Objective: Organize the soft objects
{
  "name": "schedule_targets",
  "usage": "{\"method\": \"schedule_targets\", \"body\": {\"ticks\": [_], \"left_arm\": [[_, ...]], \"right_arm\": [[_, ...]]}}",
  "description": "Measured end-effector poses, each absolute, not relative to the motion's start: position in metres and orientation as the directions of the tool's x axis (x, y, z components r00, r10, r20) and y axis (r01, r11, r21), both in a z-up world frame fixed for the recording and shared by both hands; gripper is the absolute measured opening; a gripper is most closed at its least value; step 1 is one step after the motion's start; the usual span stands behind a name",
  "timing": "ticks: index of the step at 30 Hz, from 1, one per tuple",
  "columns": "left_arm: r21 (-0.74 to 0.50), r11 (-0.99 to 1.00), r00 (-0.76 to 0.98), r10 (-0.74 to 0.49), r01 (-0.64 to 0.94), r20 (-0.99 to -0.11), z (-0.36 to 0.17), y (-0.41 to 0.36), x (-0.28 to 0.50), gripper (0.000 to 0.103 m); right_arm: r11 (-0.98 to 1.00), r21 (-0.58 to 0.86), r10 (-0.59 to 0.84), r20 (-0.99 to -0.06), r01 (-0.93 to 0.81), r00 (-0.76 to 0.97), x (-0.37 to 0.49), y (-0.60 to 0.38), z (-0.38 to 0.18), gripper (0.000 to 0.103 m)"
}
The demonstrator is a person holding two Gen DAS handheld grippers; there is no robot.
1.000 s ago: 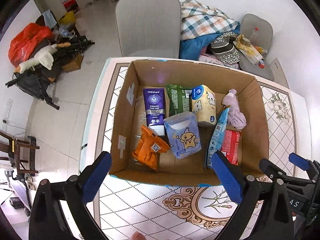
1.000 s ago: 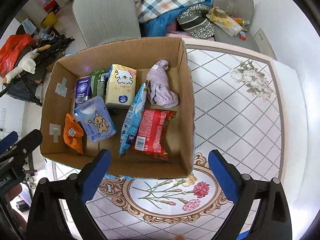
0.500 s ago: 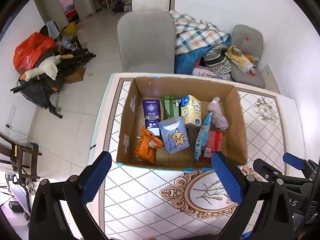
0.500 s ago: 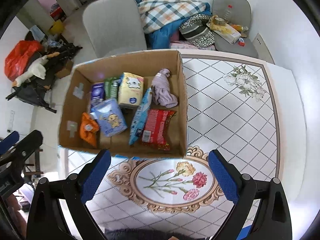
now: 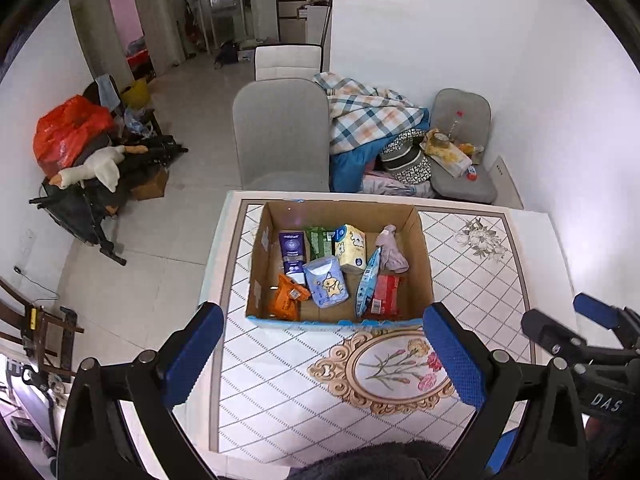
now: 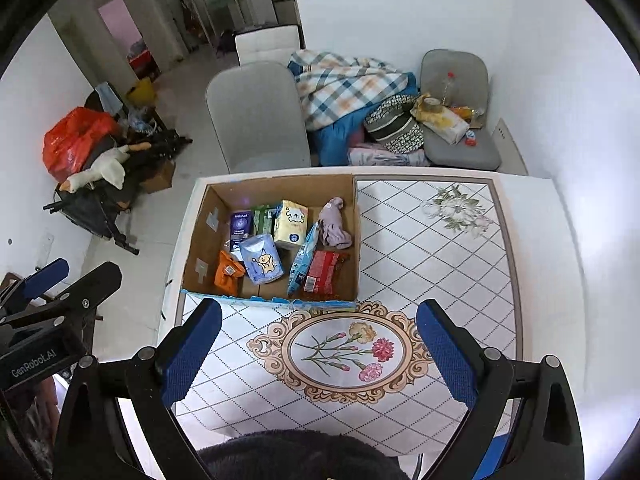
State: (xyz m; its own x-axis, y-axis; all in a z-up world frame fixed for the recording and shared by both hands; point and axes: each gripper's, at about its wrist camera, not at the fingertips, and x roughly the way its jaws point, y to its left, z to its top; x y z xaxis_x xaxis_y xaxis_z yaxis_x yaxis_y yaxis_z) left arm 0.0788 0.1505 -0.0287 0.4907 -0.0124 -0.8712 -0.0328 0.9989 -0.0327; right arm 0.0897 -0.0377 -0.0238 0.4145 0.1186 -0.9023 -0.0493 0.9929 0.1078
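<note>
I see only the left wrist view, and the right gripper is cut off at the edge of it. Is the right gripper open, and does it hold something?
Observer: In the right wrist view the right gripper is wide open, with nothing between its fingers.
Operator: And where is my left gripper, seen from that side?
Observer: The left gripper shows at the left edge of that view. It appears to be beside the table, off its left side, not over the cardboard box.
</note>
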Motion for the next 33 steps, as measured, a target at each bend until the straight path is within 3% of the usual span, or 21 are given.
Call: {"method": "schedule_targets", "body": {"ticks": [12,33], "left_arm": [[-0.019,0.998,0.537,0.013,-0.053,-0.843,-0.005,0.151,0.06,0.102],[-0.01,0.999,0.553,0.011,-0.035,-0.833,0.0,0.144,0.06,0.102]], "right_arm": [[0.998,0.058,0.063,-0.864,-0.026,0.5,0.06,-0.047,0.028,0.1],[1.0,0.024,0.029,-0.856,-0.018,0.516,0.056,-0.049,0.035,0.1]]}}
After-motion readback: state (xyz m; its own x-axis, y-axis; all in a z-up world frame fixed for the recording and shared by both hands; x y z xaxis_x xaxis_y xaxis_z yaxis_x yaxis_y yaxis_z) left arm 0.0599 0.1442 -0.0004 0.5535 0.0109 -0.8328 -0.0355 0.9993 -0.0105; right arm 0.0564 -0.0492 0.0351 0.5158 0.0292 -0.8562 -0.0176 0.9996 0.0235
